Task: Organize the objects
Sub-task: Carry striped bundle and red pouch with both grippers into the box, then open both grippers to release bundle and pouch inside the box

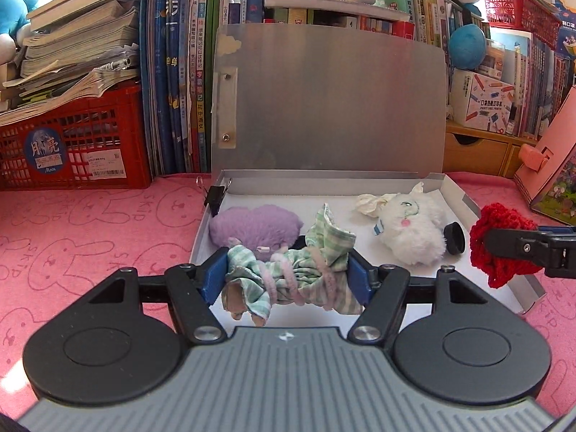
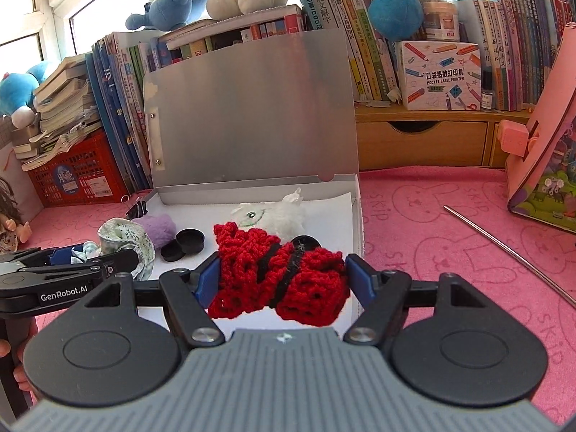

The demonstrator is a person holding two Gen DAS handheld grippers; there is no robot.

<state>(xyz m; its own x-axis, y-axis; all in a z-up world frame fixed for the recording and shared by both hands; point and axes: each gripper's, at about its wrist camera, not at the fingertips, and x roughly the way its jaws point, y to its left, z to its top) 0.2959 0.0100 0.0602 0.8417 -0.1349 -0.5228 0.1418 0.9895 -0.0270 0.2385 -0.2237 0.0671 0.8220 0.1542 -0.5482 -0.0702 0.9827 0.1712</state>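
An open silver box (image 1: 324, 180) with its lid raised stands on the pink mat; it also shows in the right wrist view (image 2: 252, 187). My left gripper (image 1: 288, 277) is shut on a green striped cloth bundle (image 1: 298, 270) tied with pink cord, held over the box's near edge. My right gripper (image 2: 282, 277) is shut on a red crocheted bundle (image 2: 280, 273), over the box's right front; the bundle also shows in the left wrist view (image 1: 498, 248). Inside the box lie a purple plush (image 1: 255, 228), a white plush (image 1: 410, 226) and black caps (image 2: 187, 243).
A black binder clip (image 1: 216, 194) grips the box's left wall. A metal rod (image 2: 511, 255) lies on the mat at right. A pink box (image 2: 547, 151) leans at far right. A red crate (image 1: 72, 144), stacked books and a wooden drawer shelf (image 2: 421, 140) line the back.
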